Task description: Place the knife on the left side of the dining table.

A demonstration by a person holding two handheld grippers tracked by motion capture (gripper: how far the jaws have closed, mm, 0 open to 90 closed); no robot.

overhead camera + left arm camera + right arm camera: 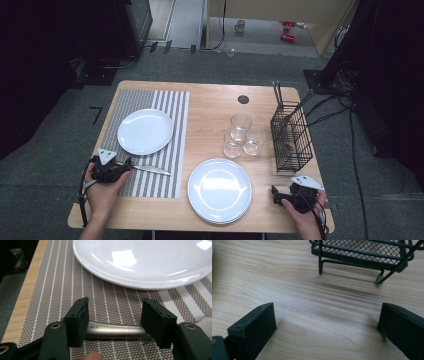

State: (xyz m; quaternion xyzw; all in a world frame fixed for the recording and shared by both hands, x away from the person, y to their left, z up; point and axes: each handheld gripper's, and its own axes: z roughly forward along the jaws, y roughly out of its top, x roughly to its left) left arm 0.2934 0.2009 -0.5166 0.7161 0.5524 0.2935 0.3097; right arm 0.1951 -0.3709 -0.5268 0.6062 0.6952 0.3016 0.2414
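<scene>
A silver table knife (150, 170) lies on the striped placemat (170, 105) at the table's front left, blade pointing right. My left gripper (125, 165) is at its handle end. In the left gripper view the left gripper (115, 317) stands open, and the knife handle (115, 330) runs from one jaw across to the other just below the pads, on the mat (57, 285). A white plate (145, 131) (150, 262) sits just beyond it. My right gripper (276, 195) (325, 325) rests open over bare wood at the front right, holding nothing.
A stack of white plates (219, 189) sits front centre, between the two hands. Three clear glasses (240, 125) cluster mid-table. A black wire basket (291, 137) (362, 250) with utensils stands at the right, just ahead of the right gripper. The table edge (200, 229) runs close to both hands.
</scene>
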